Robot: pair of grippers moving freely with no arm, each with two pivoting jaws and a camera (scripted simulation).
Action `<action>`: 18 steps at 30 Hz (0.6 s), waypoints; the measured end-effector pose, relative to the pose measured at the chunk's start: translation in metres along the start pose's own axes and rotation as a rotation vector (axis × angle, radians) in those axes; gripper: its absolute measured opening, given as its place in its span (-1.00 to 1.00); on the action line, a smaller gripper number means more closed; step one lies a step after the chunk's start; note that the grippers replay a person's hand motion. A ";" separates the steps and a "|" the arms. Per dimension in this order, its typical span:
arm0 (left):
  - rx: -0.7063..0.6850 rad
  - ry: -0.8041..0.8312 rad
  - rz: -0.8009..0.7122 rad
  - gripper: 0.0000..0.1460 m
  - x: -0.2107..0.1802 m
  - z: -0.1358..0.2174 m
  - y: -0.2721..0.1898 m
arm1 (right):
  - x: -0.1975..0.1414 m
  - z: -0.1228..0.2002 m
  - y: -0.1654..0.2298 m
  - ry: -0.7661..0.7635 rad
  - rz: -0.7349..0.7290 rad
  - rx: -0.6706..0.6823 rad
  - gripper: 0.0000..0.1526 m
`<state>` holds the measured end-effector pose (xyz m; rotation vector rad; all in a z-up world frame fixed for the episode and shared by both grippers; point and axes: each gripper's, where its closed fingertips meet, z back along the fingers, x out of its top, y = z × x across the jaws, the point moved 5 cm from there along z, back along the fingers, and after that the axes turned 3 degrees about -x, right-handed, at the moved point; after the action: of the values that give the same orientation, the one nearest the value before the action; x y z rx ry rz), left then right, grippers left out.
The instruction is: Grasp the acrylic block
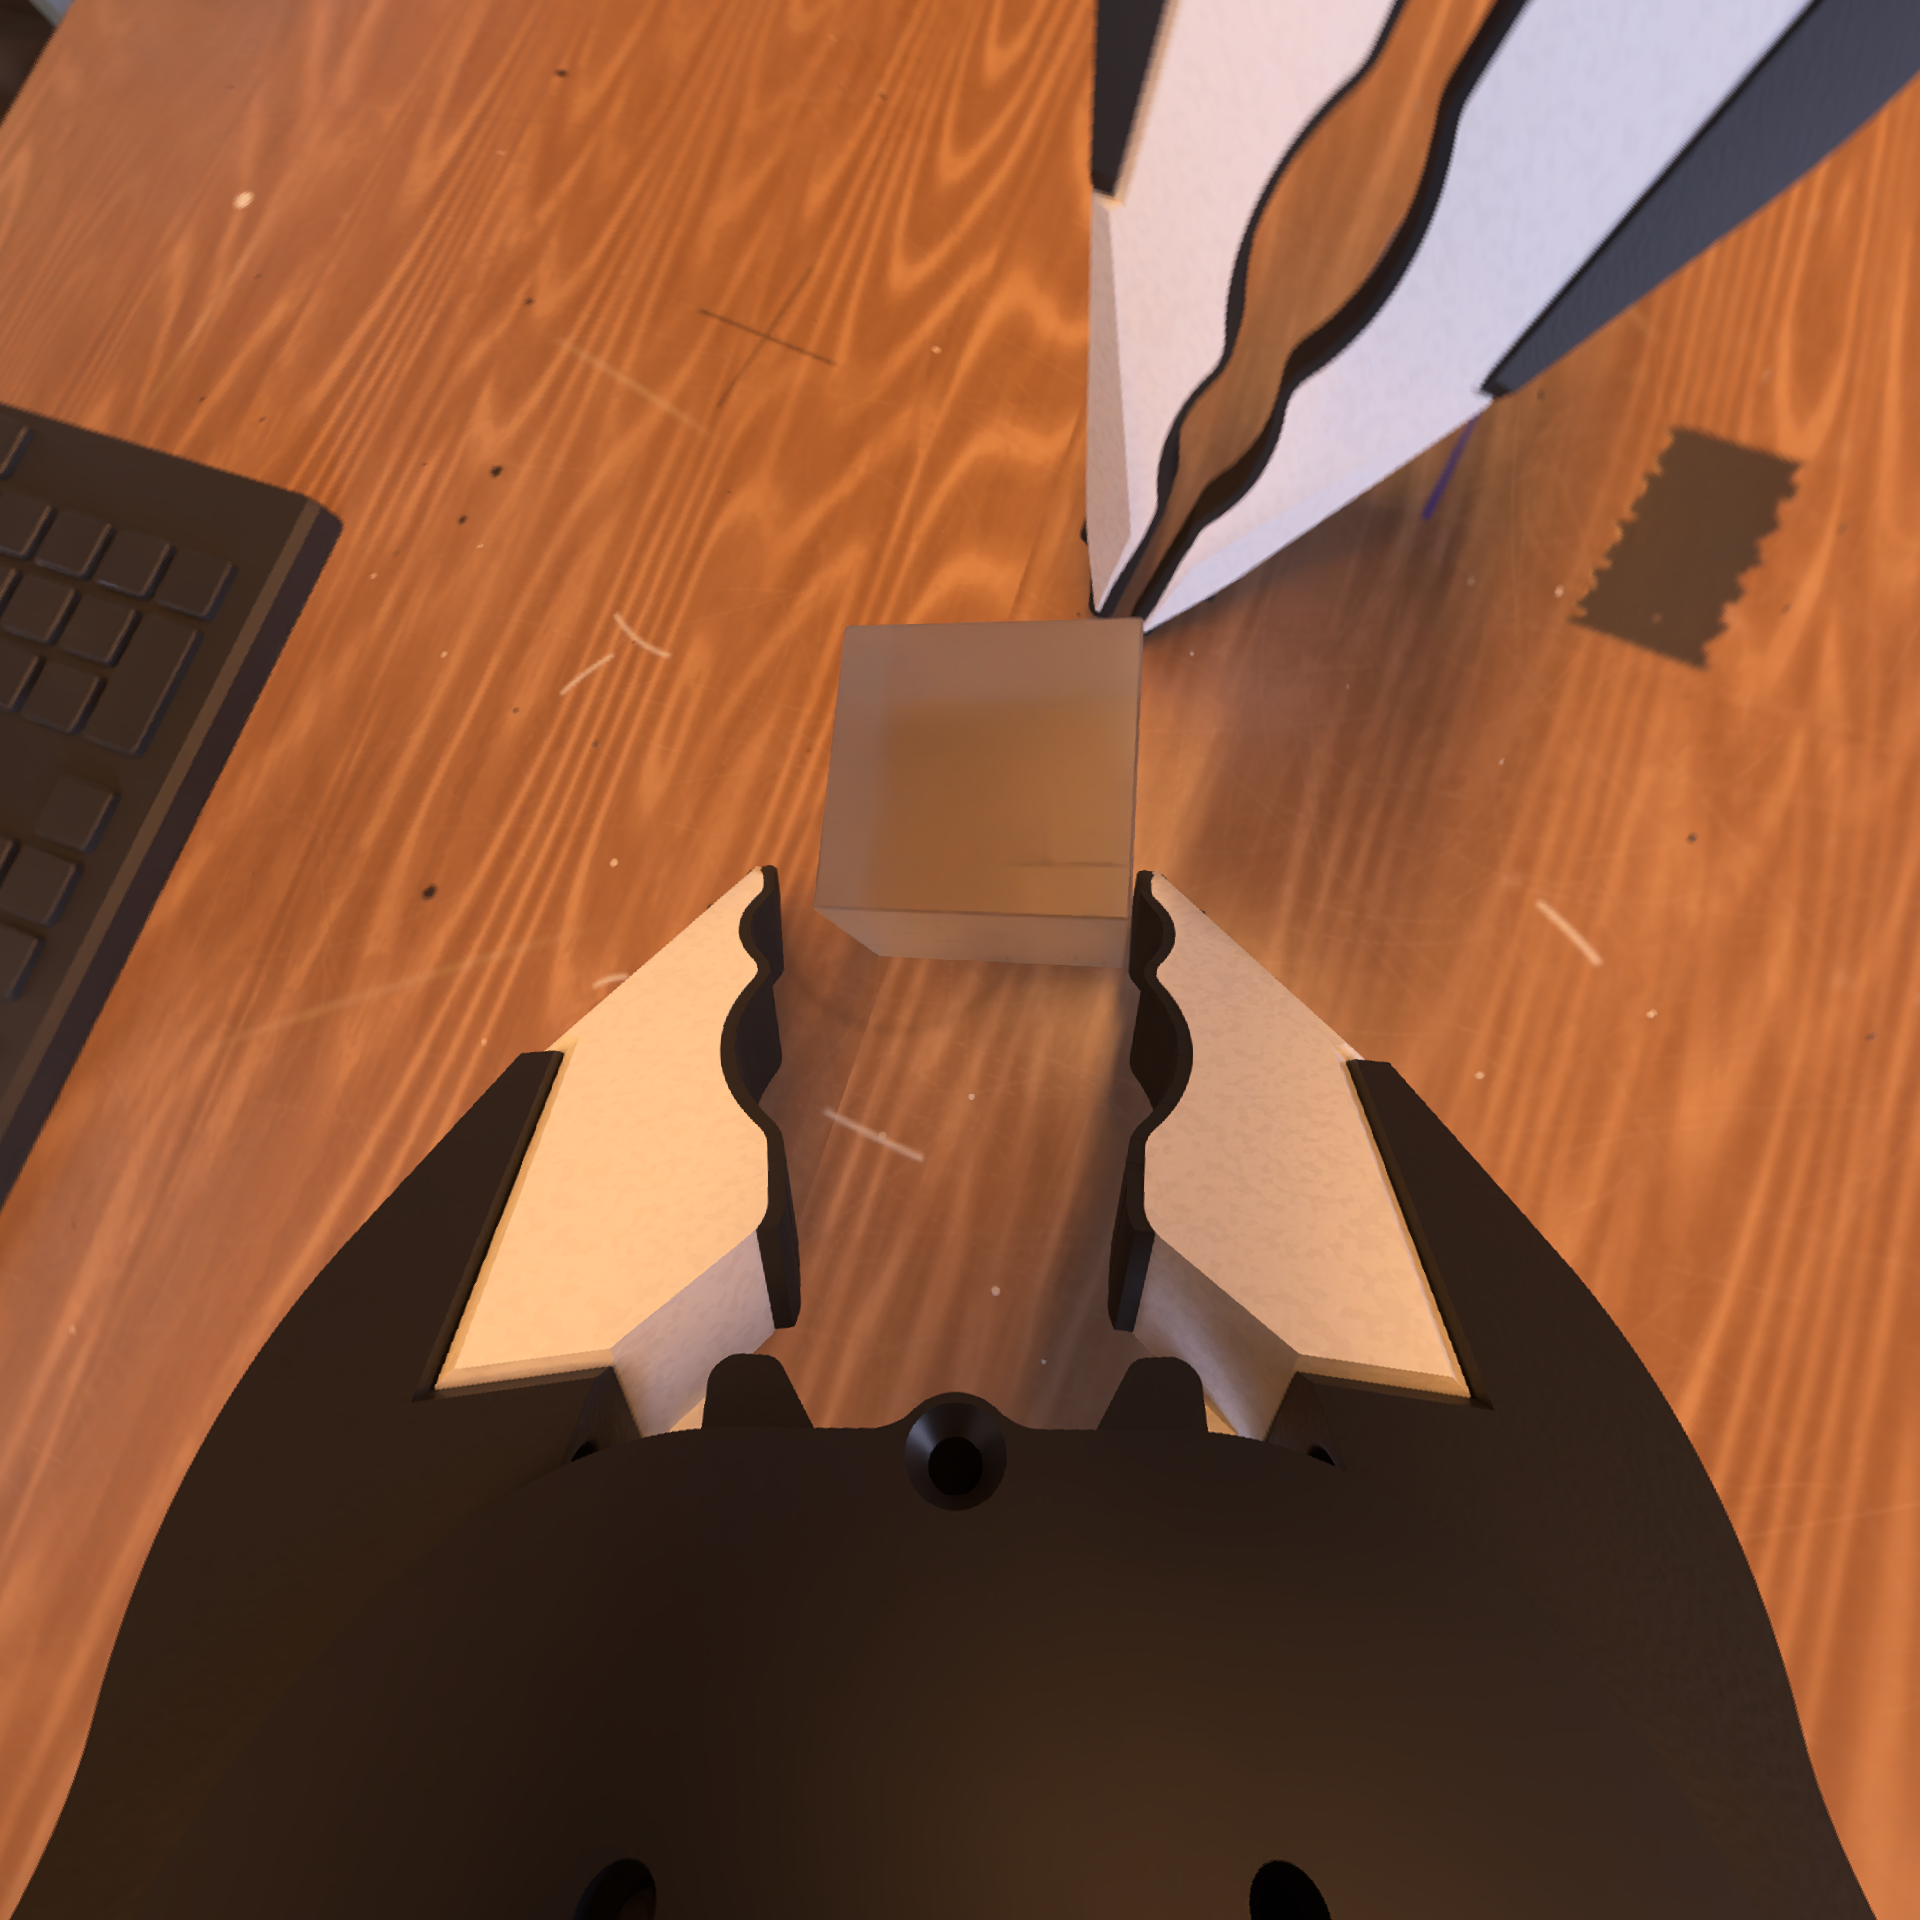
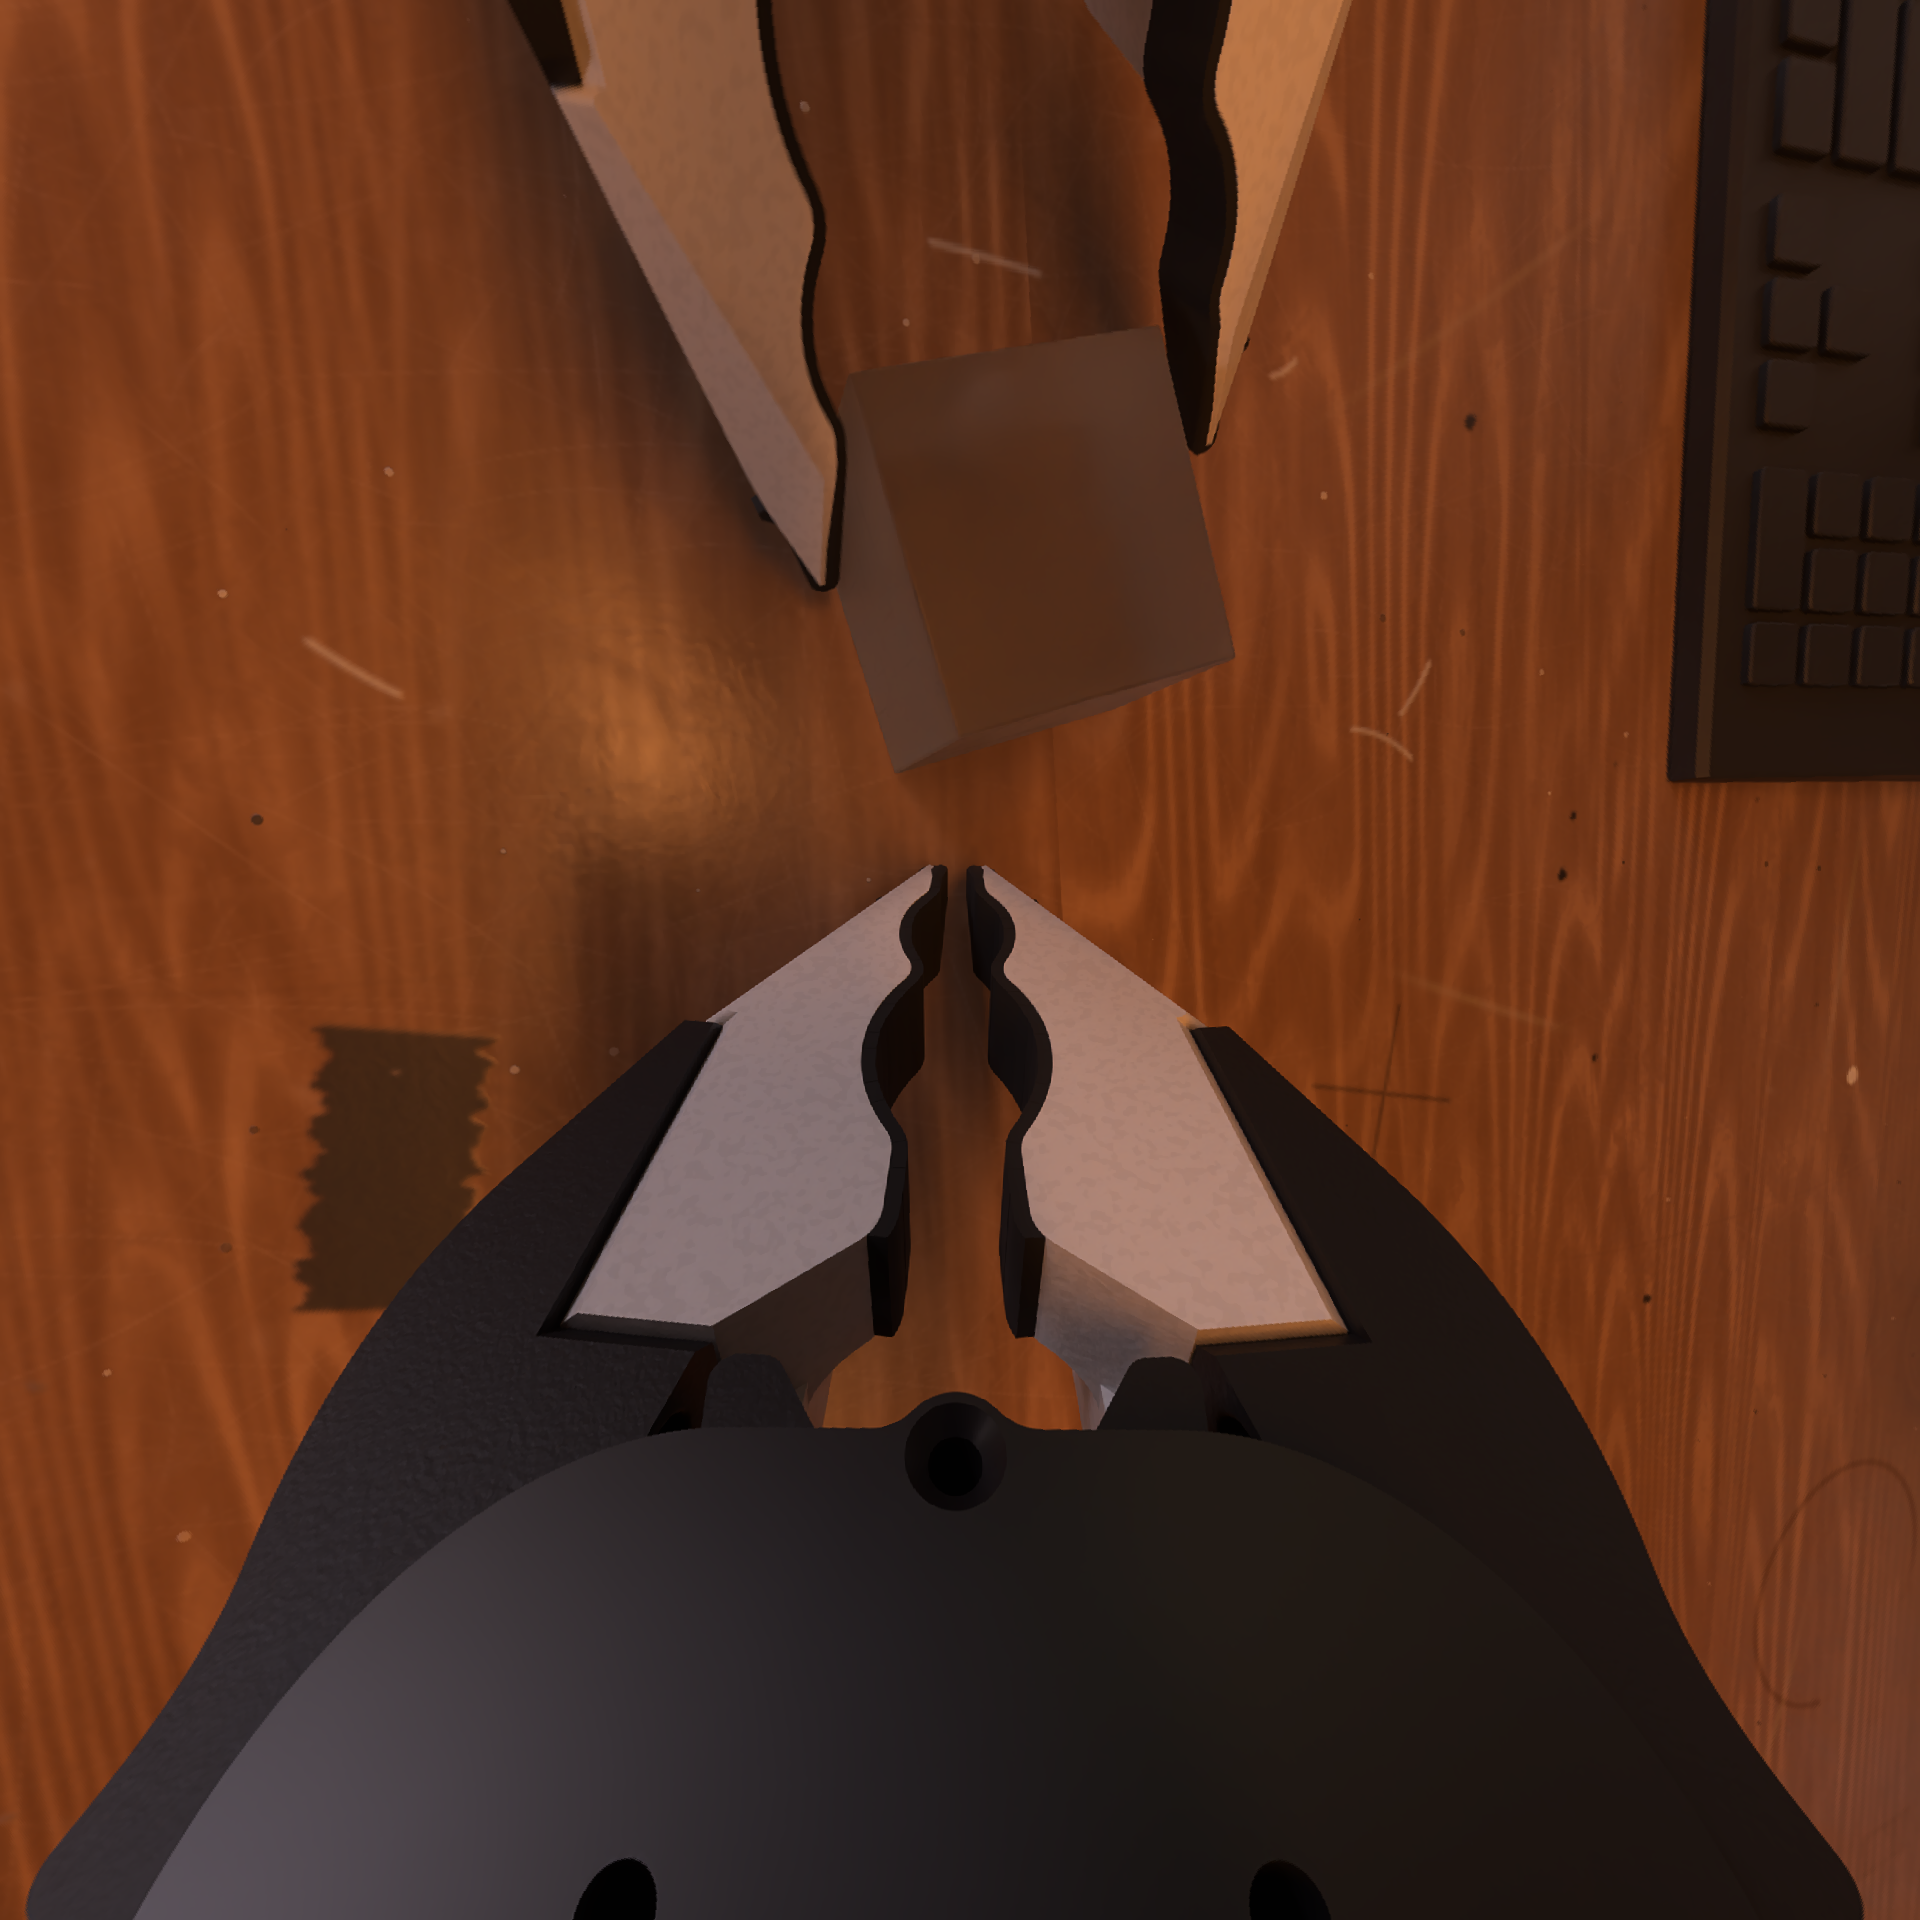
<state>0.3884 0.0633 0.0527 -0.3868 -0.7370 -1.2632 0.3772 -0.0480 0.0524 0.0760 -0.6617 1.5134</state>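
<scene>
The acrylic block [image 1: 982, 774] is a frosted translucent cube standing on the wooden table [image 1: 520, 312]. My left gripper [image 1: 956, 878] is open, with its fingertips on either side of the block's near end, and I see no grip on it. In the right wrist view the block [image 2: 1049, 561] lies ahead, with the left gripper [image 2: 1013, 514] straddling its far part. My right gripper [image 2: 958, 873] is shut and empty, a short way from the block on the opposite side. It also shows in the left wrist view [image 1: 1127, 613], tips pointing down just behind the block.
A dark keyboard [image 1: 114, 665] lies to the left of the block; it also shows in the right wrist view [image 2: 1818, 436] at the right edge. A dark flat patch with serrated edges [image 1: 1688, 561] lies on the table on the other side, and it shows in the right wrist view [image 2: 395, 1174] too.
</scene>
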 end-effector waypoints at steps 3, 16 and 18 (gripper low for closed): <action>-0.012 0.004 -0.045 -0.04 0.001 -0.006 -0.001 | -0.001 0.000 -0.001 -0.004 -0.004 0.004 -0.95; -0.104 -0.029 -0.031 -0.16 0.007 -0.015 -0.007 | -0.005 0.002 -0.003 -0.001 0.018 0.005 -0.96; -0.112 -0.033 -0.034 -0.16 0.007 -0.015 -0.008 | -0.005 0.002 -0.002 -0.003 0.028 0.011 -0.96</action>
<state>0.3860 0.0460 0.0456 -0.4883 -0.7053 -1.3368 0.3786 -0.0530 0.0522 0.0778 -0.6596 1.5439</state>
